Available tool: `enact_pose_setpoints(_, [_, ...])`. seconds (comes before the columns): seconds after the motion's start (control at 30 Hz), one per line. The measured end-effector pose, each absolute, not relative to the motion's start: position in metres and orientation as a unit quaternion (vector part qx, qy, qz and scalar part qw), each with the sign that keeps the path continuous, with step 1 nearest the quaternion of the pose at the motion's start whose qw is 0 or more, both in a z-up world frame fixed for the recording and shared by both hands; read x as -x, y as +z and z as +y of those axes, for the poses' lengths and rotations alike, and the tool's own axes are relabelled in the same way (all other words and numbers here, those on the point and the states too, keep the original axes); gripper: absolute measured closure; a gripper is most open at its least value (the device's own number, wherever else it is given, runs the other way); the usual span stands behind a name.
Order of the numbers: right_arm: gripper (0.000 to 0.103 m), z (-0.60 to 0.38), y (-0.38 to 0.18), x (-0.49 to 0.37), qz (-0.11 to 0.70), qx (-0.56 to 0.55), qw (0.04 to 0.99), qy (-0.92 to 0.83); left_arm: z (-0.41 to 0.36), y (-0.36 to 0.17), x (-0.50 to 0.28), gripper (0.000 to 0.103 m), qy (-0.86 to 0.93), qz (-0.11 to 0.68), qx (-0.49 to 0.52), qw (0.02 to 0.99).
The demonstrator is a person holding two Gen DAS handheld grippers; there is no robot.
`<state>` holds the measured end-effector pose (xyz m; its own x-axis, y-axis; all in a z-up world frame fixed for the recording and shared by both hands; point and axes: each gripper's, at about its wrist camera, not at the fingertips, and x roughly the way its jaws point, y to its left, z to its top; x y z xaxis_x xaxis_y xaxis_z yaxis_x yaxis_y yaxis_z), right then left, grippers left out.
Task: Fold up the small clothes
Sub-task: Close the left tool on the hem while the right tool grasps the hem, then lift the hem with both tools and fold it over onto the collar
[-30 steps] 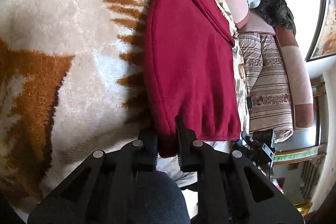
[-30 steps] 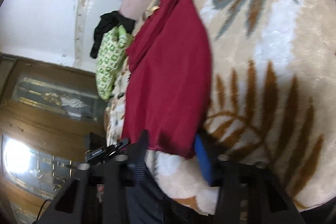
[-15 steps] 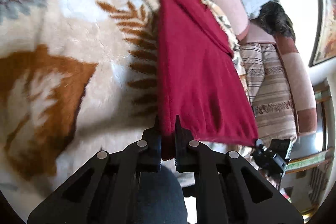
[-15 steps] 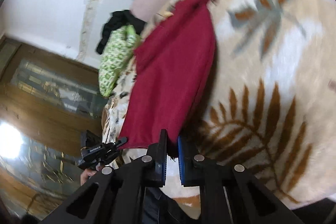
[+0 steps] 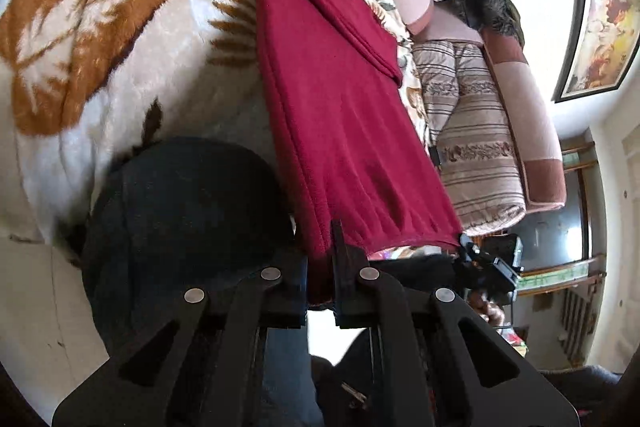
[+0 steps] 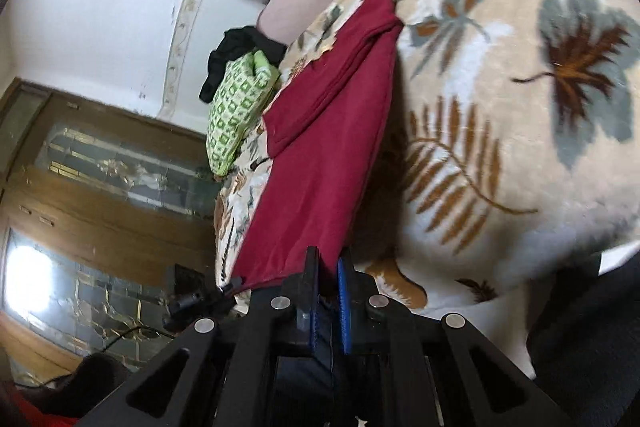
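A dark red garment [image 5: 340, 99] hangs stretched above a leaf-patterned cream blanket [image 5: 100, 39], its far end still lying on the blanket. My left gripper [image 5: 320, 267] is shut on the garment's near hem at one corner. In the right wrist view the same red garment [image 6: 320, 155] runs up from my right gripper [image 6: 328, 275], which is shut on the hem's other corner. The blanket [image 6: 500, 107] lies to the right of it.
A striped beige pillow [image 5: 472, 147] and a pink bolster [image 5: 520, 99] lie beyond the garment. A green patterned cloth [image 6: 236, 107] and a black cloth [image 6: 236, 51] sit at the blanket's far edge. My dark-trousered knee [image 5: 184, 219] is close below.
Both grippers closed on the garment's hem corners, then pulled back and up. The near end of the garment rose off the blanket and now hangs taut.
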<state>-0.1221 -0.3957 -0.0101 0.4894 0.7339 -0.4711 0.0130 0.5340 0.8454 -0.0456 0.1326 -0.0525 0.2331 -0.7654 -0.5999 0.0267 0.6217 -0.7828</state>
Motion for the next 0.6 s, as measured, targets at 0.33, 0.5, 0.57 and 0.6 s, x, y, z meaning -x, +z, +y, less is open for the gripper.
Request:
enact_pose_setpoints(0.33, [0.095,-0.382,0.043,0.020,0.387,-0.389,0.792,0.268,0.144,-0.007,-0.069,0.096,-0.251,0.472,0.403,0.743])
enact_pose_setpoints(0.5, [0.095,-0.385,0.040,-0.066,0.381,-0.388,0.804,0.240,0.138,0.010,-0.150,0.096,-0.227,0.450,0.401,0.765])
enact_pose_setpoints(0.57, [0.095,-0.385,0.040,-0.101,0.376,-0.382,0.813,0.225,0.134,0.013,-0.188,0.096,-0.216,0.447,0.400,0.771])
enact_pose_setpoints(0.6, [0.095,-0.385,0.038,-0.119,0.372,-0.385,0.816,0.219,0.132,0.013,-0.202,0.096,-0.209,0.447,0.398,0.773])
